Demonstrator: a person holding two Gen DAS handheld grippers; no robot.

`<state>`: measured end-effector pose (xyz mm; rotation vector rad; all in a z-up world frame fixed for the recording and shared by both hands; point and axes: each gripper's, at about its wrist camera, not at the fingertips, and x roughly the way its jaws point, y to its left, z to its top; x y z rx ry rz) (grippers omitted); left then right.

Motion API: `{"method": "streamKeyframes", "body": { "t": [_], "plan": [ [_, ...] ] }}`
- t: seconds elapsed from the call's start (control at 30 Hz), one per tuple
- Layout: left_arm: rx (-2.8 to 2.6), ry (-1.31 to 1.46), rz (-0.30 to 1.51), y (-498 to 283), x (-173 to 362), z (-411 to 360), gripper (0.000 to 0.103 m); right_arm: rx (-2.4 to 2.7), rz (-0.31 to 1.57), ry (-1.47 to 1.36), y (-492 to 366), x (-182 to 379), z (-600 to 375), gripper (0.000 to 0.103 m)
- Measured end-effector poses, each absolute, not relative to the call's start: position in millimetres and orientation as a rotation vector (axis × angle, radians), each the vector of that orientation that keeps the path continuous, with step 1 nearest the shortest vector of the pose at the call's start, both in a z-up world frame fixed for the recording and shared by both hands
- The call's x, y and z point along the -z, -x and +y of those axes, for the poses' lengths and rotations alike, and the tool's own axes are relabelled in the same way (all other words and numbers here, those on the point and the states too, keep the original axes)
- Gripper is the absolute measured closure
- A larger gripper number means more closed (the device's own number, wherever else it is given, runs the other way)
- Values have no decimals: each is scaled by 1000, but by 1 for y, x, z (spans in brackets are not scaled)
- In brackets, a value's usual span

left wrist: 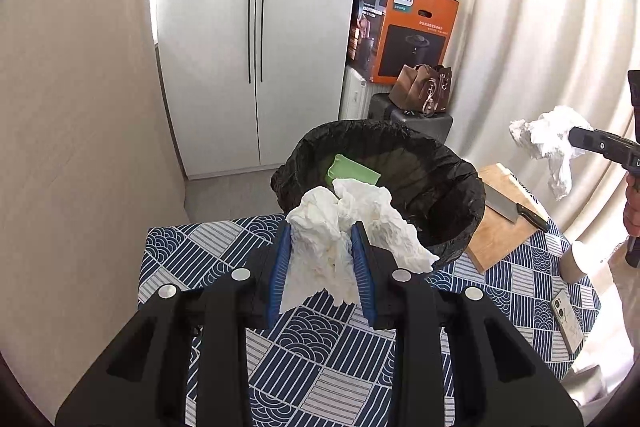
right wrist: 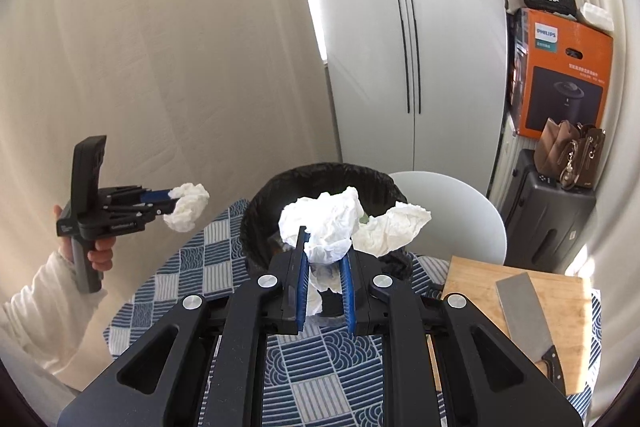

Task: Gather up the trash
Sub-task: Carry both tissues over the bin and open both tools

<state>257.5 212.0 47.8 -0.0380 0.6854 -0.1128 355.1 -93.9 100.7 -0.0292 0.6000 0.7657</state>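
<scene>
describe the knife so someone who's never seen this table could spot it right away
Start at the black-lined bin on the blue patterned tablecloth. Just to its right lies a wooden cutting board, and the cleaver rests flat on it. It is the only metal thing there: broad grey blade, dark handle.

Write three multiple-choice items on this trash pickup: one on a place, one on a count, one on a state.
1. Where is the knife? A on the board; B in the bin; C on the floor.
2. How many tissue wads are held? A none; B one; C two.
3. The left tongs are: A empty; B shut on a tissue; C out of view.

Key: 1 A, blade lies on wood. 2 C, the right tongs hold a tissue too. 3 B, pads pinch paper.
</scene>
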Motion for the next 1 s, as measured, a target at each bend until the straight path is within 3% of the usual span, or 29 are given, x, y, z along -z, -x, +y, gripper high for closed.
{"method": "streamKeyframes", "body": {
  "t": [0.43, 0.6, 0.63, 0.67, 0.7, 0.77, 0.8, 1.0],
  "plan": [
    [253, 18, 659, -321, -48, 179, 71, -801, 611, 46, -403, -98, -32, 90],
    [305, -1, 647, -337, -41, 173, 65, -776, 610, 31, -416, -88, -27, 86],
    [318, -10, 652, -339, -38, 172, 52, -752, 601, 36, -417, -85, -26, 83],
    [327, -18, 652, -340, -35, 171, 46, -733, 593, 41, -418, -82, -26, 68],
    [325, -21, 638, -339, -34, 171, 32, -721, 590, 36, -418, -80, -27, 42],
    [316, -10, 615, -336, -32, 173, 13, -705, 588, 9, -418, -76, -31, 20],
    [321, 2, 610, -335, -31, 174, 6, -700, 585, -6, -417, -74, -34, 19],
    [302, -71, 602, -312, -24, 169, 6, -643, 626, -47, -410, -63, -53, 18]
  ]
}}
